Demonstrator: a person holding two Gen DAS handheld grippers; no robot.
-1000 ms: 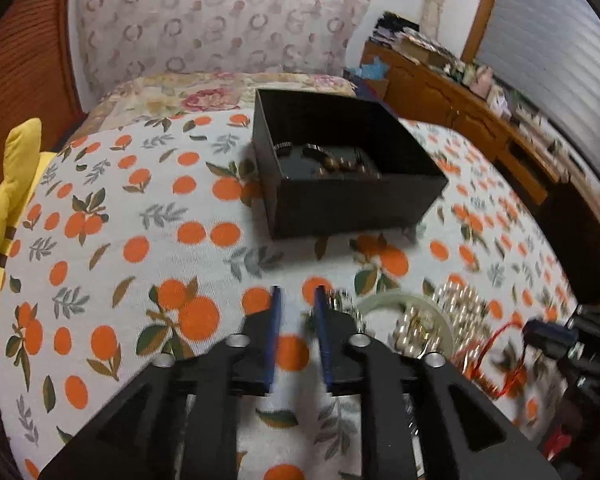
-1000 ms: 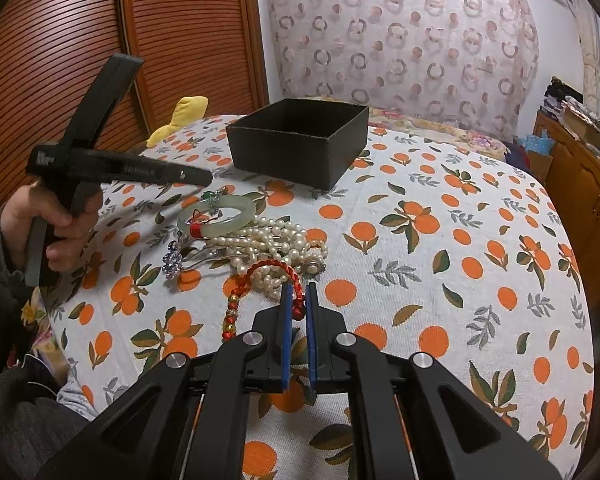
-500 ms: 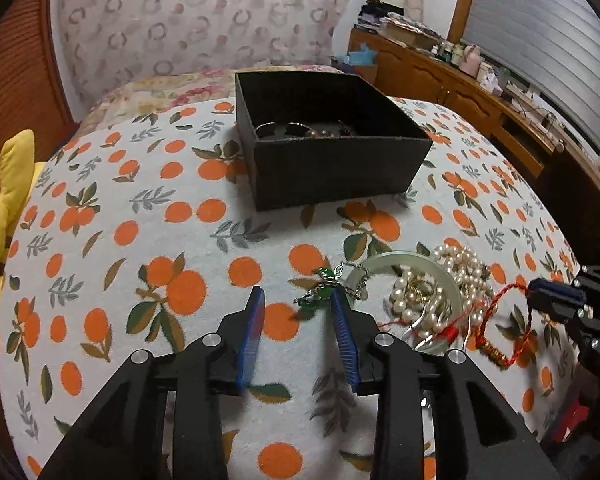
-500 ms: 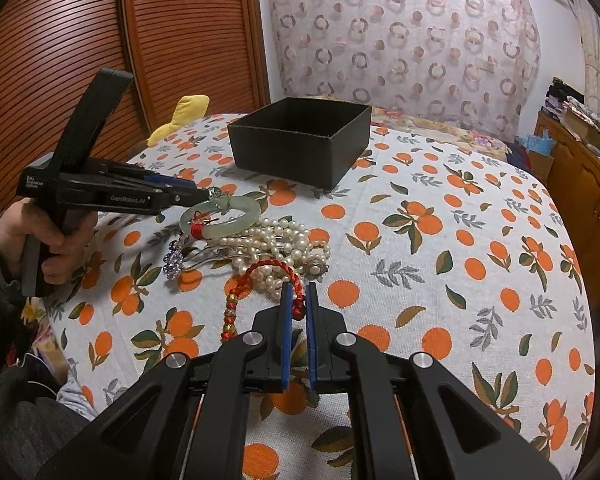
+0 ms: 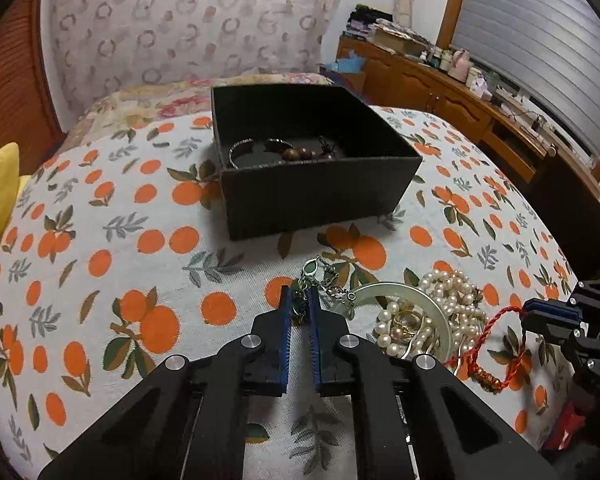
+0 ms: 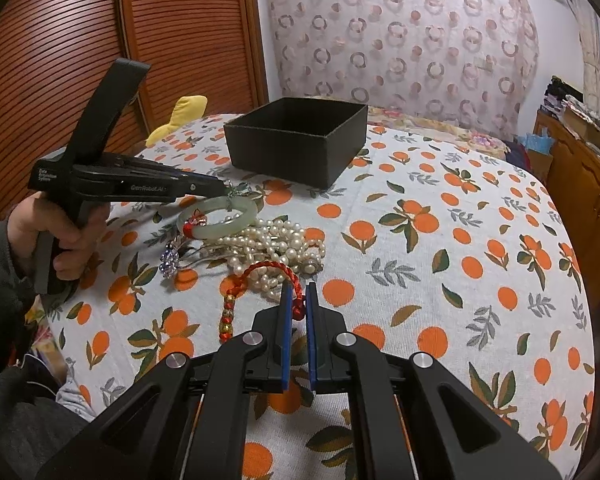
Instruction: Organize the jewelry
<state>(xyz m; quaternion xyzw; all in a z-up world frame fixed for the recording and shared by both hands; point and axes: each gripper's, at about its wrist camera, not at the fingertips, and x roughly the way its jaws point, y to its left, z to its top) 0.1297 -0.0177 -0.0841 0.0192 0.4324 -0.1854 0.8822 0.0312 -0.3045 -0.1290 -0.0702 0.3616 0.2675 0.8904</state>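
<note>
the left gripper [image 5: 300,304] jaws just closed on a green-stone chain [image 5: 315,276] beside the jade bangle [image 5: 404,292]; the black box [image 5: 320,196] contents are half hidden. the right gripper [image 6: 299,300] jaws clench the red cord [image 6: 278,272].

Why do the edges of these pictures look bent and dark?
Fisheye lenses: in the left wrist view the orange-print white tablecloth bulges like a dome and the corners go black; in the right wrist view the ribbed brown wooden doors curve. Lighting is warm and soft in both, shadows faint beside the square black cardboard box.
</note>
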